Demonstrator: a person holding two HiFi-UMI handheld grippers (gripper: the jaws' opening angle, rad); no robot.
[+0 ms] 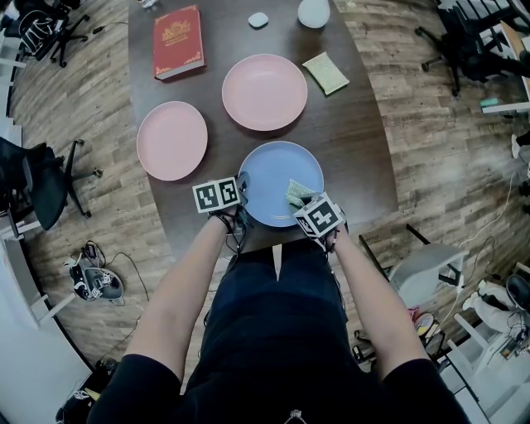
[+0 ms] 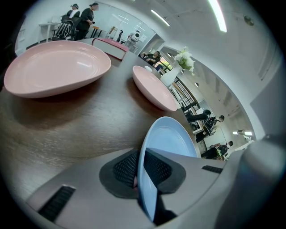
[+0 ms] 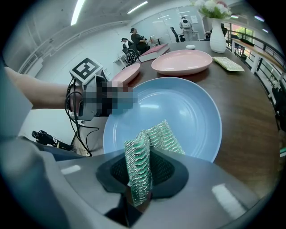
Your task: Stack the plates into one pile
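A blue plate (image 1: 277,178) lies near the table's front edge. My left gripper (image 1: 241,192) is shut on its left rim; in the left gripper view the blue plate (image 2: 167,143) stands edge-on between the pads. My right gripper (image 1: 300,199) is shut on a green glittery sponge (image 1: 296,193), held over the blue plate's right side; the sponge (image 3: 145,154) stands folded between the jaws above the blue plate (image 3: 178,116). Two pink plates lie farther off: a pink plate (image 1: 172,140) at the left and another pink plate (image 1: 264,91) behind the blue one.
A red book (image 1: 178,40), a yellow sponge (image 1: 325,73), a white vase (image 1: 313,12) and a small white object (image 1: 258,20) sit at the table's far end. Office chairs (image 1: 41,186) stand on the wood floor around the dark table (image 1: 356,132).
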